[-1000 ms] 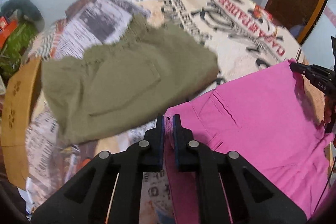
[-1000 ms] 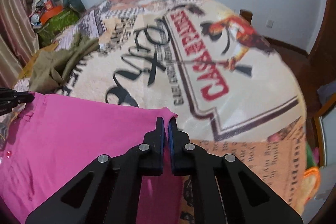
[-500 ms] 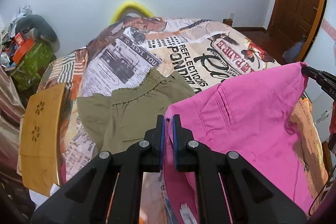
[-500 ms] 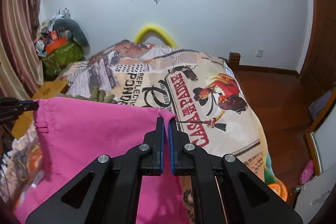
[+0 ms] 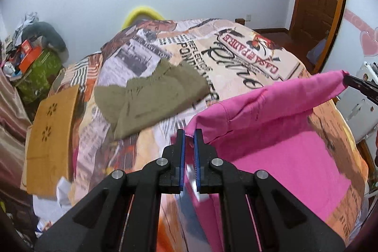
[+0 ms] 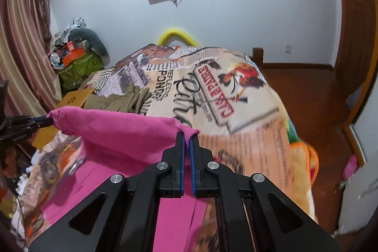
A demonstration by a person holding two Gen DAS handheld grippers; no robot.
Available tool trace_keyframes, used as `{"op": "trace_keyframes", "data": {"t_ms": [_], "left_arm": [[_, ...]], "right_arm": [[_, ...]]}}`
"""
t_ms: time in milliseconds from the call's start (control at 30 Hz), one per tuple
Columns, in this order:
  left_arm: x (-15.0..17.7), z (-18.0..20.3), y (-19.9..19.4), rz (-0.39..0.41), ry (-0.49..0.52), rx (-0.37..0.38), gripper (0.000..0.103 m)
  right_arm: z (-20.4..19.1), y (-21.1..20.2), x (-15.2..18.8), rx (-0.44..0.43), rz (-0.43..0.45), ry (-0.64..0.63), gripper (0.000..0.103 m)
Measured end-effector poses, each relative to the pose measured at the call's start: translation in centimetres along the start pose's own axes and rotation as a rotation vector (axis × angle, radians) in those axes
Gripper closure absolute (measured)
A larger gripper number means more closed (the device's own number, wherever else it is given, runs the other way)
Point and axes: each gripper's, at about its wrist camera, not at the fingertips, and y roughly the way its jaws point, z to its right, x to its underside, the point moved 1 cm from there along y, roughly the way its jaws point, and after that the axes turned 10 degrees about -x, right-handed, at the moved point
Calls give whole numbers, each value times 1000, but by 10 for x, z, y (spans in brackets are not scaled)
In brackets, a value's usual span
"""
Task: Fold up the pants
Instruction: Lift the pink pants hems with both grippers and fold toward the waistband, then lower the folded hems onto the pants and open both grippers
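the bed (image 5: 236, 56), covered by a printed quilt, fills most of both views, and it is on its near part that the work is set. across that near part the pink pants (image 5: 278, 117) are spread: the lower portion is laid flat on the quilt, while one edge is lifted clear and stretched as a taut ridge between the two grippers. a second garment, the olive shorts (image 5: 151, 100), is left crumpled farther up the bed, well apart from the pink cloth.

the pants are judged to be light, soft and limp. the lifted span sags into a shallow fold between the two held corners, so no stiffness can be counted on, and the cloth is expected to follow whatever the corners do. slipping is thought unlikely with woven fabric pinched in padded jaws, though a thin single layer could creep out if pulled hard.

the left gripper (image 5: 188, 134) is seen with its jaws clamped on one corner of the lifted edge. the right gripper (image 6: 186, 134) is clamped on the opposite corner. whether these corners belong to the waistband or the hems cannot be made out with certainty, the near cloth being blurred. the two corners are judged the right holds, since an even edge can be laid down from them.
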Motion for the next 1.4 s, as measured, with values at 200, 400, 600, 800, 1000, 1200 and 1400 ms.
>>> {"op": "trace_keyframes", "data": {"t_ms": [200,400,600,800,1000,1200,1400], "left_arm": [[47,0,-23,-15,-37,31,97],[99,12,-38,-27,24,8,97],[148,27,-31,-95,81,1,97],[172,31,-30,-128,97,-23,97],[173,21,-41,-140,56,-21,92],[159,14,-64,-73,35,-39,57],[139,32,-82,-13,49,32,39]], "right_arm": [[-19,-23,42,-2,-37,-20,100],[-34,-33,85,13,-102,-61,100],[-38,-25,135,39,-198,-70,99],[-35,-31,162,71,-241,-53,99],[-40,-47,169,139,-262,-121,68],[-53,-63,159,119,-215,-154,62],[-83,-56,142,25,-187,-213,62]]}}
